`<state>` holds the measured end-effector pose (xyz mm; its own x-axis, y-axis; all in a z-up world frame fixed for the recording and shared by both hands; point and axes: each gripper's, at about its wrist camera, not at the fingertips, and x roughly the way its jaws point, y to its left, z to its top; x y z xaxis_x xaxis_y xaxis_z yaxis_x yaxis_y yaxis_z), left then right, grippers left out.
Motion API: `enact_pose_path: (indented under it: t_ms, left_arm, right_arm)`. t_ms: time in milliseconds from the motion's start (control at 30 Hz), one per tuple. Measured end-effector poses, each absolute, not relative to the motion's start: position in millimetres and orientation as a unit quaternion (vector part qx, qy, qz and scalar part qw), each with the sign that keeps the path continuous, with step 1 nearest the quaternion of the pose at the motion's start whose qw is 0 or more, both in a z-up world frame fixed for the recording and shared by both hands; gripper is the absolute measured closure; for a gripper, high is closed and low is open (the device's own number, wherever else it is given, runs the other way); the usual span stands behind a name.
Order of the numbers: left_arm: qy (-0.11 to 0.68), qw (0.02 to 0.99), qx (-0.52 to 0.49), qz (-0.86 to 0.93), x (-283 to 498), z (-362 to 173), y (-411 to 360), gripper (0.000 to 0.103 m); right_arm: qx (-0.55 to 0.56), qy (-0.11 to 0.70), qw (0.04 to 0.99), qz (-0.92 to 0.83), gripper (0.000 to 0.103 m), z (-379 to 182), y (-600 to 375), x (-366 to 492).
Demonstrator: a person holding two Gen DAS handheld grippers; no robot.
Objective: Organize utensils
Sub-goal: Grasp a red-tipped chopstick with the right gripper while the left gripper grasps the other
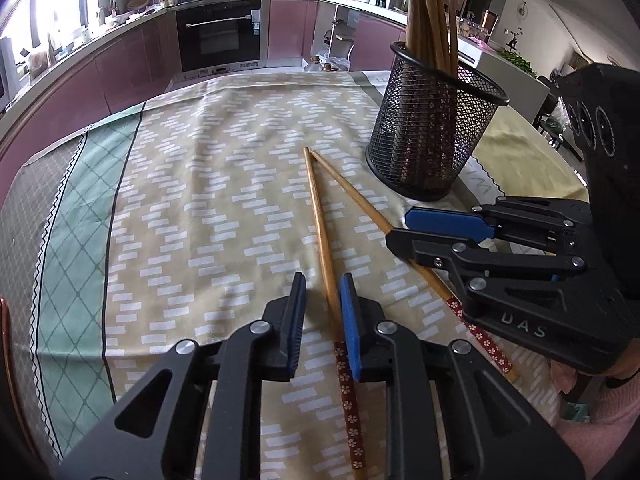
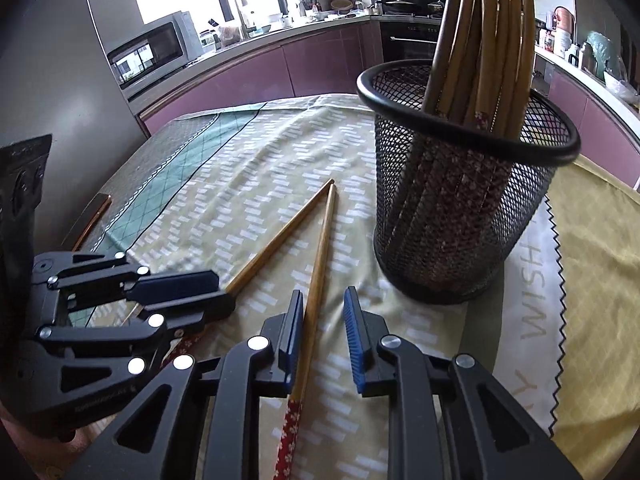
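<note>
Two wooden chopsticks with red flowered ends lie in a V on the tablecloth. The left chopstick (image 1: 318, 216) (image 2: 276, 240) runs between the fingers of my left gripper (image 1: 324, 316) (image 2: 224, 292). It lies close against the right blue pad, with a gap to the other pad. The right chopstick (image 1: 352, 196) (image 2: 320, 256) passes between the fingers of my right gripper (image 2: 323, 320) (image 1: 402, 228), next to the left pad, with space on its other side. Both grippers are open and narrow. A black mesh holder (image 1: 432, 132) (image 2: 460, 208) with several upright chopsticks stands behind and to the right.
The patterned tablecloth (image 1: 200, 200) covers the table; a yellow cloth (image 2: 592, 280) lies right of the holder. A copper-coloured flat object (image 2: 94, 216) sits at the table's left edge. Kitchen counters and an oven (image 1: 220, 36) stand beyond. A pink sleeve (image 1: 592, 420) shows behind my right gripper.
</note>
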<state>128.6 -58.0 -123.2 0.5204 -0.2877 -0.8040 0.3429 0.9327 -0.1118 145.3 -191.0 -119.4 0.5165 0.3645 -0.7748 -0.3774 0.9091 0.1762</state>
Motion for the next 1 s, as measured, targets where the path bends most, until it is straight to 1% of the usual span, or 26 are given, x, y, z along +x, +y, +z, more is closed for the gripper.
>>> enact_pose_path:
  t_ms: [133,167,233,600,700,867,1000]
  left_arm:
    - [0.455,0.871,0.034,-0.183,126.2,-122.4,-58.4,0.085]
    - [0.454,0.871,0.036,-0.184,126.2,-121.6,-59.2,0.084]
    - [0.452,0.872,0.038,-0.183,127.2,-120.3,-60.3,0.077]
    - [0.448,0.874,0.058,-0.176,155.1,-118.6,-74.3,0.077]
    - [0.451,0.874,0.06,-0.173,162.1,-122.4,-74.5,0.08]
    - [0.45,0.874,0.055,-0.175,163.0,-122.5,-74.8,0.093]
    - [0.447,0.876,0.055,-0.171,162.8,-124.0,-76.5,0.095]
  right_arm:
    - [-0.001,0.445,0.871,0.21,0.093,-120.2,-194.0,146.6]
    - [0.003,0.445,0.87,0.21,0.094,-120.3,-195.7,146.5]
    - [0.008,0.446,0.87,0.21,0.095,-120.2,-197.5,145.9]
    - [0.02,0.443,0.871,0.213,0.097,-116.5,-205.1,138.5]
    - [0.025,0.442,0.871,0.215,0.097,-114.6,-207.6,137.9]
    - [0.031,0.439,0.87,0.222,0.097,-112.0,-211.6,138.3]
    - [0.031,0.436,0.869,0.232,0.097,-111.2,-211.9,136.6]
